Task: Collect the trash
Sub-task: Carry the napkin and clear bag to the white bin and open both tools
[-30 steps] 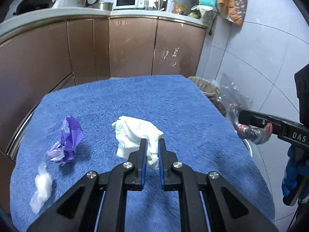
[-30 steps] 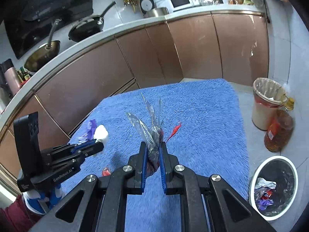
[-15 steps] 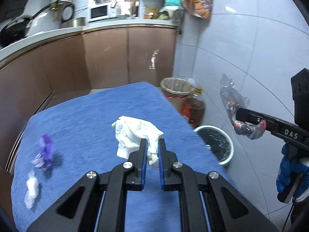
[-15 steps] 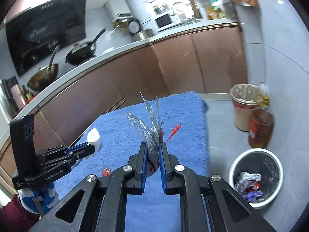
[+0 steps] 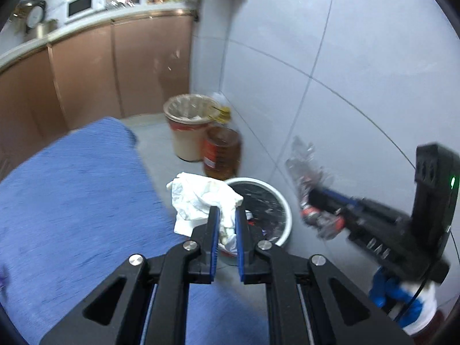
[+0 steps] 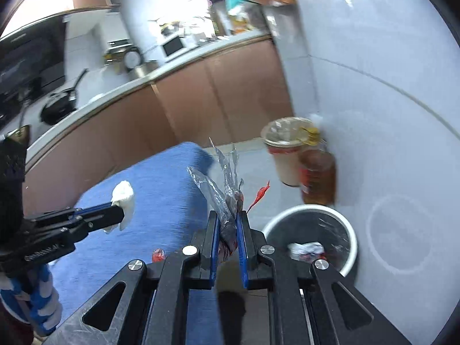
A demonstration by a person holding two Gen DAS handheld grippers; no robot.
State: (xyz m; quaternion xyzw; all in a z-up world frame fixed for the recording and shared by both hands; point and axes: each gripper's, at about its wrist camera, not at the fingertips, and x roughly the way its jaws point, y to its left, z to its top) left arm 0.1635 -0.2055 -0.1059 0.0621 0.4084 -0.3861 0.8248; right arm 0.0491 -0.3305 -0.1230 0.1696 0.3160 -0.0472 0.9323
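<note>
My left gripper (image 5: 227, 218) is shut on a crumpled white tissue (image 5: 201, 198) and holds it in the air at the table's right edge, just before the white-rimmed trash bin (image 5: 283, 204) on the floor. My right gripper (image 6: 228, 221) is shut on a clear plastic wrapper with red bits (image 6: 221, 192); the bin (image 6: 348, 227) lies to its right and below, with trash inside. The right gripper (image 5: 313, 204) with the wrapper (image 5: 302, 166) shows right of the bin in the left wrist view. The left gripper (image 6: 118, 215) with the tissue (image 6: 123, 198) shows at the left.
The table carries a blue towel (image 5: 72, 195). A small red scrap (image 6: 158, 254) lies on the towel (image 6: 161, 189). A lined beige bin (image 5: 187, 126) and an oil bottle (image 5: 221, 152) stand by the tiled wall. Brown cabinets (image 5: 86, 72) run behind.
Both grippers have swung right with their loads, from over the towel to the table's right edge near the white-rimmed bin. The purple wrapper and white wad have left the left wrist view.
</note>
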